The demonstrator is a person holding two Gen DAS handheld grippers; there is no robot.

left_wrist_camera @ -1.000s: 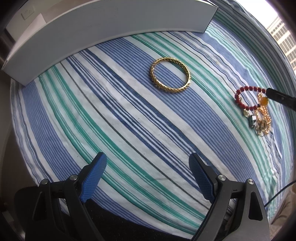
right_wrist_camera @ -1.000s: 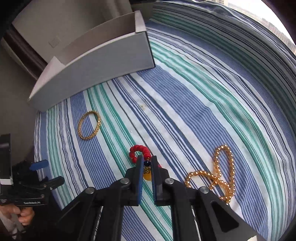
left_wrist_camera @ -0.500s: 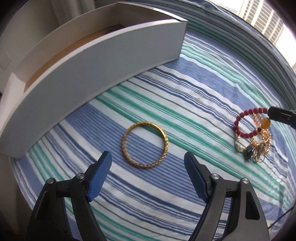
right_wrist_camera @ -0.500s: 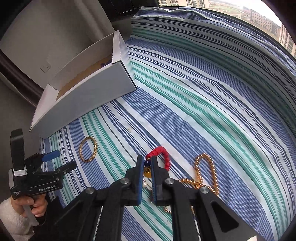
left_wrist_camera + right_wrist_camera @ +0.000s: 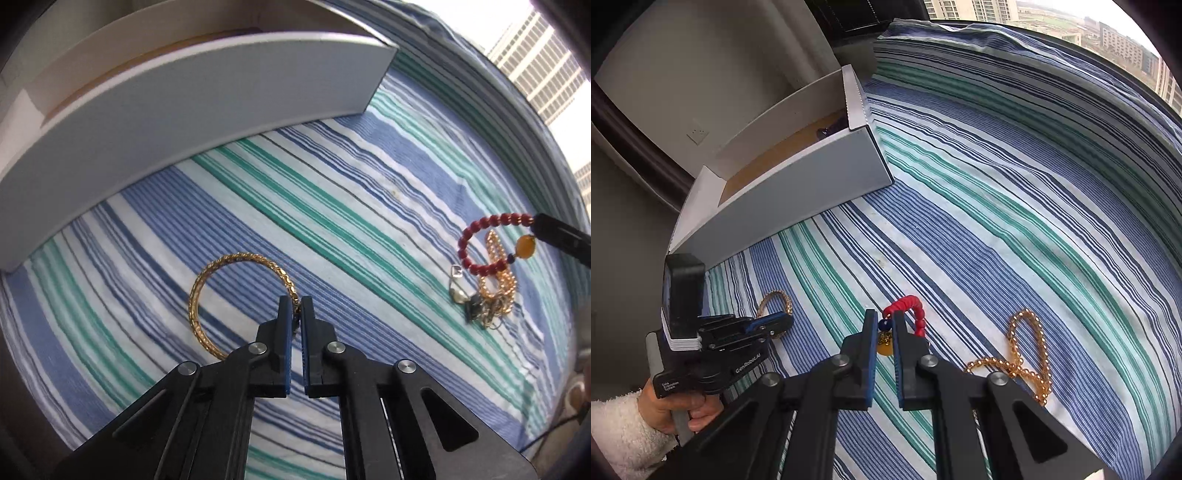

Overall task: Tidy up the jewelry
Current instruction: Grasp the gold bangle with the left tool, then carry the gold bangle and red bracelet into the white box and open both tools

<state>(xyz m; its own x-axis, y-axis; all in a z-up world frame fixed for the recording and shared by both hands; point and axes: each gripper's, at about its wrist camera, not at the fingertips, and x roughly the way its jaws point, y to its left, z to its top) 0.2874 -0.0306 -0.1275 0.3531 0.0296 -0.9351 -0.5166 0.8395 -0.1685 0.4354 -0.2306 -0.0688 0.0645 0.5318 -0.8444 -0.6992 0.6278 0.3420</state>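
Note:
My left gripper point(image 5: 295, 306) is shut on the right rim of a gold bangle point(image 5: 201, 286) that lies on the striped cloth. In the right wrist view the left gripper point(image 5: 775, 320) pinches the bangle point(image 5: 772, 297) at the left. My right gripper point(image 5: 883, 320) is shut on a red bead bracelet point(image 5: 916, 310) with an amber pendant and holds it lifted above the cloth. The bracelet point(image 5: 476, 225) shows in the left wrist view hanging from the right gripper's tip point(image 5: 554, 229). An open white box point(image 5: 798, 177) stands at the back left.
A gold bead necklace point(image 5: 1030, 343) lies on the cloth right of my right gripper. In the left wrist view a small heap of jewelry point(image 5: 480, 306) lies under the bracelet. The box wall point(image 5: 184, 103) runs close behind the bangle.
My left gripper moved onto the bangle and shut on its rim. My right gripper rose higher with the red bracelet.

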